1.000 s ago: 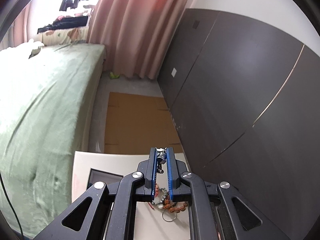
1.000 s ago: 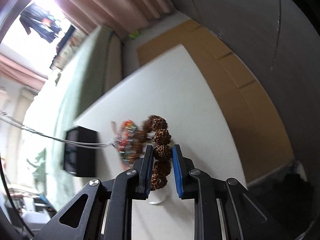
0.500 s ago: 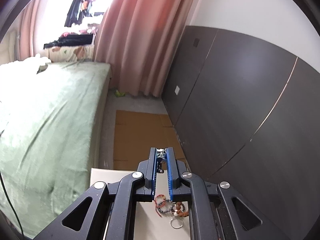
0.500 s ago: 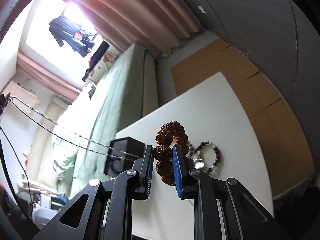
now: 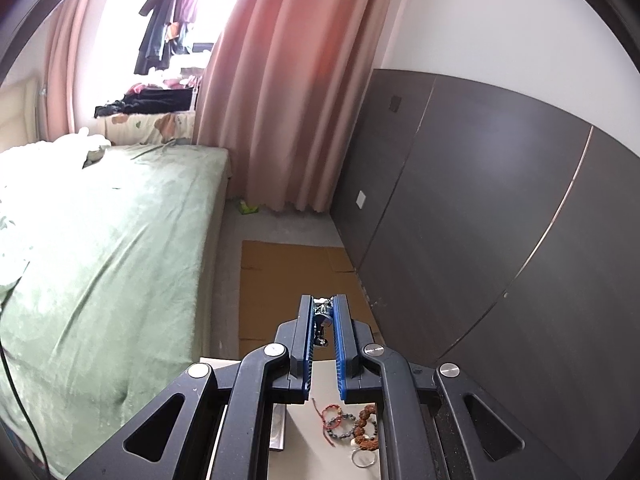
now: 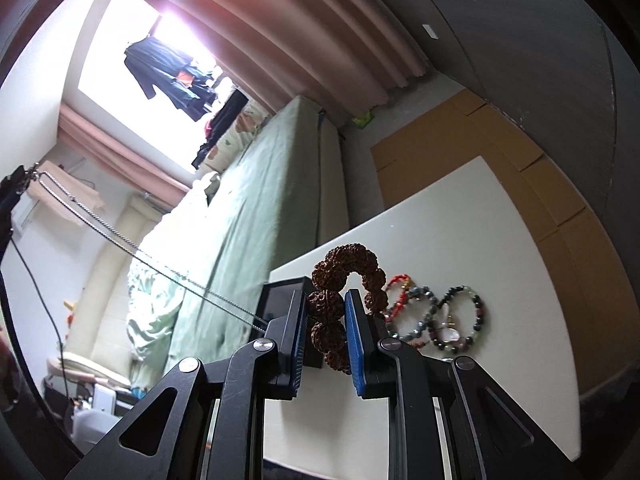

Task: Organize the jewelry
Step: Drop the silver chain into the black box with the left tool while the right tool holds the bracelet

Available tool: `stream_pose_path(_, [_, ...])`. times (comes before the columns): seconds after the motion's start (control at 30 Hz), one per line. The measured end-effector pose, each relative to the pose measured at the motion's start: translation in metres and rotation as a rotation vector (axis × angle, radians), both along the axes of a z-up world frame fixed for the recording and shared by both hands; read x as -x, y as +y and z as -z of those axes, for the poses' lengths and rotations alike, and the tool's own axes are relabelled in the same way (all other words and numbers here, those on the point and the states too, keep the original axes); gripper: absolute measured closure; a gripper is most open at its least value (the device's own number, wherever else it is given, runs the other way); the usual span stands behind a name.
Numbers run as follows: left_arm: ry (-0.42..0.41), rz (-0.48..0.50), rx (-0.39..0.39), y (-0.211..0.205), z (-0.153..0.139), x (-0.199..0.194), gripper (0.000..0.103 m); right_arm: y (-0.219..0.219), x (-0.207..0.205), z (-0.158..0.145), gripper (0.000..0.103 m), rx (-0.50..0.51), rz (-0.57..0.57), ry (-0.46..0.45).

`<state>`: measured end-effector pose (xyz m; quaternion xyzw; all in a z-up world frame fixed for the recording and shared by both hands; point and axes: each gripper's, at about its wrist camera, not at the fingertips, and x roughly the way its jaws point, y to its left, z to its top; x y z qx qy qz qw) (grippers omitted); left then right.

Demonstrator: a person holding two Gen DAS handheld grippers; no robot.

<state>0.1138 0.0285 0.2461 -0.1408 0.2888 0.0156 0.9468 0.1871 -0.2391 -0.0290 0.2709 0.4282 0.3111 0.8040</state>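
Note:
My right gripper (image 6: pixel 326 300) is shut on a brown knobbly seed-bead bracelet (image 6: pixel 348 268) and holds it up above the white table (image 6: pixel 500 240). My left gripper (image 5: pixel 323 308) is shut on the clasp end of a silver chain necklace (image 5: pixel 321 316), high above the table. In the right wrist view the chain (image 6: pixel 120 236) runs taut from upper left down behind my right fingers. Several bead bracelets (image 6: pixel 436 318) lie on the table; they also show in the left wrist view (image 5: pixel 352 426). A black jewelry box (image 6: pixel 280 300) stands at the table's left.
A green-covered bed (image 5: pixel 100 260) lies to the left. Flat brown cardboard (image 5: pixel 288 280) covers the floor beyond the table. Dark wardrobe panels (image 5: pixel 480 220) stand on the right. Pink curtains (image 5: pixel 288 100) hang at the back.
Both grippers have risen. The right one lifted the brown bracelet off the pile. The left one pulled the chain higher and the table sank low in its view.

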Motion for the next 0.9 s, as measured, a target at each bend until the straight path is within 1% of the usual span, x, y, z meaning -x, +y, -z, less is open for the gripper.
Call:
stream_pose_path(0.27, [0.027,-0.020,0.001,0.013,0.022,-0.015,0.094,0.003,0.002,-0.001,0.083,-0.015,-0.014,0.002])
stream_pose_path(0.43, [0.063,-0.015,0.038,0.022,0.048,-0.027,0.094,0.002,0.003,-0.007,0.083,-0.055,-0.016,-0.027])
stream_pose_path(0.57, [0.102,-0.012,0.057,0.027,0.078,-0.037,0.094,0.006,0.006,-0.013,0.083,-0.094,-0.027,-0.059])
stream_pose_path(0.7, [0.147,-0.006,0.096,0.030,0.112,-0.042,0.094,0.014,0.006,-0.015,0.083,-0.114,-0.038,-0.071])
stream_pose_path(0.9, [0.220,0.003,0.177,0.034,0.166,-0.051,0.094,0.027,0.003,-0.011,0.083,-0.100,-0.042,-0.058])
